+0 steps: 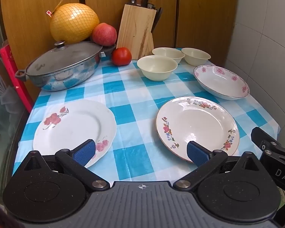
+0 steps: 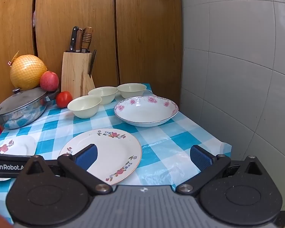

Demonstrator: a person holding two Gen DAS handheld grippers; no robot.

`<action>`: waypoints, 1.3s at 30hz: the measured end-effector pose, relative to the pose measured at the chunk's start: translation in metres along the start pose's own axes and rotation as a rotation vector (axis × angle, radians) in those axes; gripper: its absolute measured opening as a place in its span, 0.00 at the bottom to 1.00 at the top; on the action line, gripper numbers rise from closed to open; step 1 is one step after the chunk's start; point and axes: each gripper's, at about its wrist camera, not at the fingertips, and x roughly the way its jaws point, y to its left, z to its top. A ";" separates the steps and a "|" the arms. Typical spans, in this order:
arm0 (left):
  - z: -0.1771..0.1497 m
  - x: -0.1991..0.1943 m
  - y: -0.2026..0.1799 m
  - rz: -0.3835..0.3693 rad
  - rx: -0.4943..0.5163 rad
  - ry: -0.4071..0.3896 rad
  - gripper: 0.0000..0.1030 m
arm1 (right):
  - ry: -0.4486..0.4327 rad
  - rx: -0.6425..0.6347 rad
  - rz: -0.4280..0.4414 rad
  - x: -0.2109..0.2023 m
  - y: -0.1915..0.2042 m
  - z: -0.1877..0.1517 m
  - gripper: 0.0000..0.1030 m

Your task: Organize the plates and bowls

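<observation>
Two flat plates lie at the front of the checked table: a white plate with red flowers point(image 1: 74, 127) point(image 2: 19, 145) on the left and a cream plate with a floral rim point(image 1: 197, 127) point(image 2: 108, 152) to its right. Behind them sits a deep dish with pink flowers point(image 1: 221, 81) point(image 2: 146, 111), and three cream bowls point(image 1: 156, 67) point(image 2: 85, 106) cluster at the back. My left gripper point(image 1: 141, 153) hovers open above the front edge between the two plates. My right gripper point(image 2: 143, 157) hangs open over the cream plate's right side, holding nothing.
A lidded metal pan point(image 1: 62, 68) point(image 2: 20, 108) stands at the back left with a netted pomelo point(image 1: 74, 21), an apple point(image 1: 104, 34) and a tomato point(image 1: 121, 56) near it. A wooden knife block point(image 1: 135, 30) point(image 2: 77, 72) leans on the wooden panels. A tiled wall point(image 2: 237, 66) bounds the right.
</observation>
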 end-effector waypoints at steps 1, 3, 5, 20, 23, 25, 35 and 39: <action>0.000 0.000 0.000 -0.006 -0.005 -0.006 1.00 | 0.004 -0.004 0.000 0.000 0.000 0.000 0.99; 0.000 0.000 0.001 -0.008 -0.005 -0.005 1.00 | 0.000 -0.007 -0.001 0.000 0.000 0.000 0.99; 0.000 -0.001 0.003 -0.012 -0.005 -0.004 1.00 | -0.002 -0.011 -0.002 0.000 0.000 0.000 0.99; -0.002 -0.001 0.002 0.017 0.018 0.008 1.00 | -0.001 -0.008 -0.006 0.001 0.001 -0.002 0.99; -0.002 -0.001 0.002 0.017 0.018 0.009 1.00 | 0.000 -0.007 -0.005 0.002 0.000 -0.002 0.99; -0.002 -0.001 0.003 0.017 0.019 0.010 1.00 | -0.001 -0.007 -0.005 0.001 0.000 -0.003 0.99; -0.003 0.001 0.002 0.020 0.025 0.014 1.00 | -0.001 -0.010 -0.006 0.002 0.001 -0.003 0.99; -0.002 0.001 0.002 0.020 0.026 0.015 1.00 | 0.000 -0.009 -0.007 0.002 0.001 -0.003 0.99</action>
